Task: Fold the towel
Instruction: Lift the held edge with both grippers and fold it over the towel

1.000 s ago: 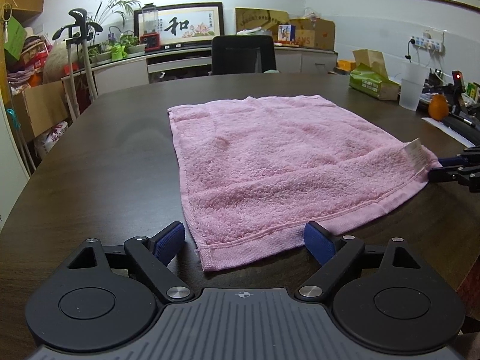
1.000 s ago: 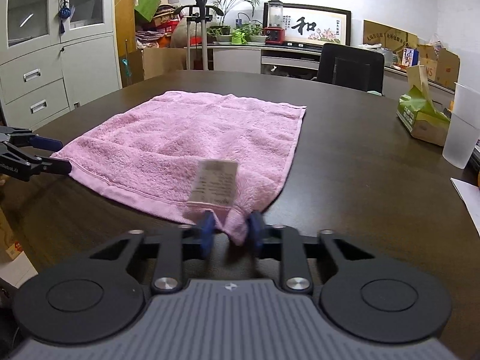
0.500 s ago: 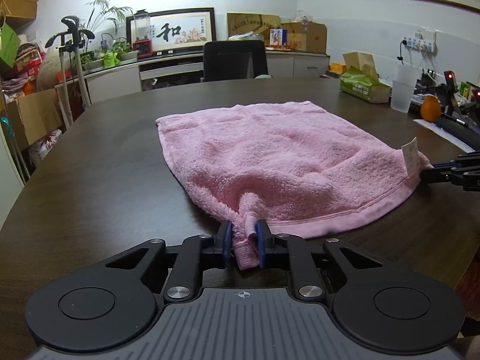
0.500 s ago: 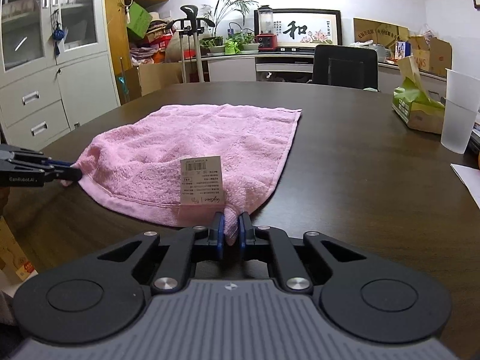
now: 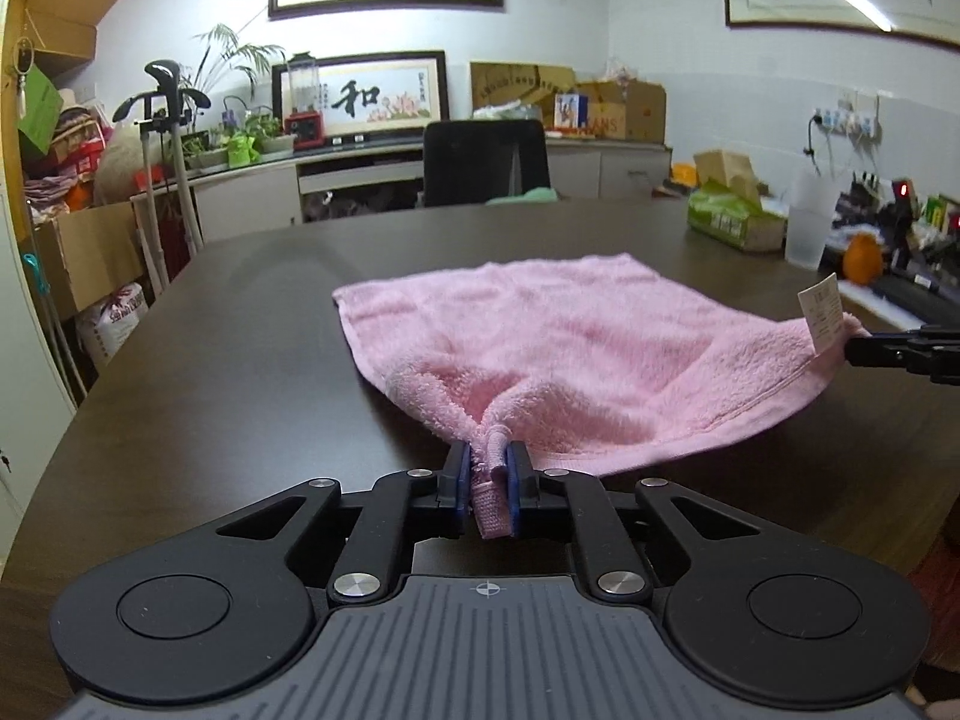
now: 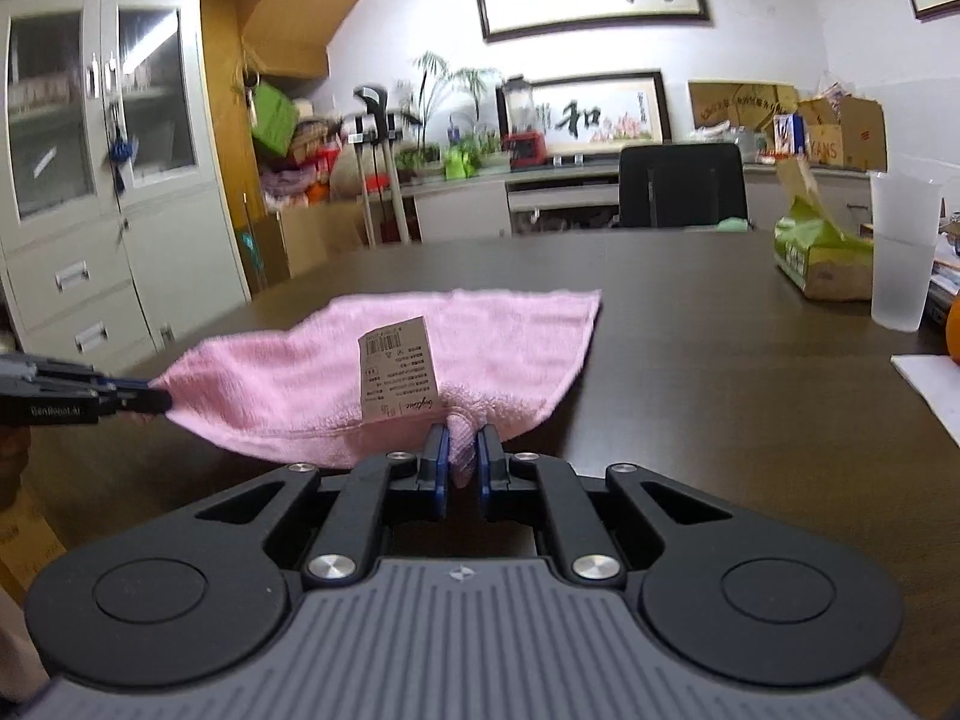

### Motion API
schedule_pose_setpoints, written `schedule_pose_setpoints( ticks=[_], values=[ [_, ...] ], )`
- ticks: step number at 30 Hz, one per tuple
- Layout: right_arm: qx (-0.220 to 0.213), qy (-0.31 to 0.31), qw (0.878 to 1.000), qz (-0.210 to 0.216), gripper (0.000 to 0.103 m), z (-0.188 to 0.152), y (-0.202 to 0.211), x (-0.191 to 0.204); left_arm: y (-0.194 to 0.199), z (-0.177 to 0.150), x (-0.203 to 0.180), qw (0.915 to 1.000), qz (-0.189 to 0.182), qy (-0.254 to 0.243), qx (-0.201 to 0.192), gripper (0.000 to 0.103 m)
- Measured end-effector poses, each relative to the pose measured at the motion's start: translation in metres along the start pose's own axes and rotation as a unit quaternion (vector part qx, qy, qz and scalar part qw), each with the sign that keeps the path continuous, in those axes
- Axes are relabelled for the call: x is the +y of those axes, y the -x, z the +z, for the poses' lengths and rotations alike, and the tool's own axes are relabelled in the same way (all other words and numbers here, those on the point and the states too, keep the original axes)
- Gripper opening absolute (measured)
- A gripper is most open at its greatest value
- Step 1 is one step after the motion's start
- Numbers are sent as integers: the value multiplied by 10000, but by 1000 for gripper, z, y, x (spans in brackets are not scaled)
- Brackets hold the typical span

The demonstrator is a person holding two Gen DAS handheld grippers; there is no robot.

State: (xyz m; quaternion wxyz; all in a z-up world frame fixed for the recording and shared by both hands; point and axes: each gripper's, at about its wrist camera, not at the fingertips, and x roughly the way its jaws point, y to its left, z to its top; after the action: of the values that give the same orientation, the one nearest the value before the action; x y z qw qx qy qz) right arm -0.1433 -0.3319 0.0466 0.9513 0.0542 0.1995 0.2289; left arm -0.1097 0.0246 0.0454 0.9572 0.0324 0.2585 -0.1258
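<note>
A pink towel (image 5: 570, 336) lies on the dark wooden table (image 5: 240, 330), its two near corners lifted off the surface and its far edge still flat. My left gripper (image 5: 487, 456) is shut on the near left corner, which bunches up between the blue pads. My right gripper (image 6: 462, 444) is shut on the near right corner, beside the upright white label (image 6: 399, 369). In the left wrist view the right gripper (image 5: 852, 351) comes in from the right edge. The right wrist view catches the left gripper (image 6: 162, 401) at the towel (image 6: 492, 348)'s left corner.
A green tissue box (image 5: 735, 222), a frosted plastic cup (image 5: 810, 231) and an orange (image 5: 862, 258) stand at the table's right side. White paper (image 6: 930, 378) lies near the right edge. A black chair (image 5: 486, 162) is behind the far edge.
The left gripper closed on the near left corner, then both grippers rose with their corners. The towel's near edge has come off the table and sags between them.
</note>
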Motion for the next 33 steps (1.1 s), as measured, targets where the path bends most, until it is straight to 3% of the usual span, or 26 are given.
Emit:
schedule_pose_setpoints(
  ticks=[8,17,24,27,33],
  values=[
    [-418,-333,9984,167,9,43,-4,-12,-9,42,18,9991,-128,393,-54,12],
    [-152,-840,9963,-46,10,100,-97,-45,-101,91,43,9961,255,778,319,12],
    [204,-1019,9938,-390,10,107,-169,-65,-169,107,59,9920,634,901,620,12],
    [305,-1158,9914,-526,10,104,-191,-72,-188,109,67,9906,623,1007,684,13],
    [456,-1519,9854,-619,14,91,-222,-89,-193,108,85,9871,650,1357,552,20]
  ],
)
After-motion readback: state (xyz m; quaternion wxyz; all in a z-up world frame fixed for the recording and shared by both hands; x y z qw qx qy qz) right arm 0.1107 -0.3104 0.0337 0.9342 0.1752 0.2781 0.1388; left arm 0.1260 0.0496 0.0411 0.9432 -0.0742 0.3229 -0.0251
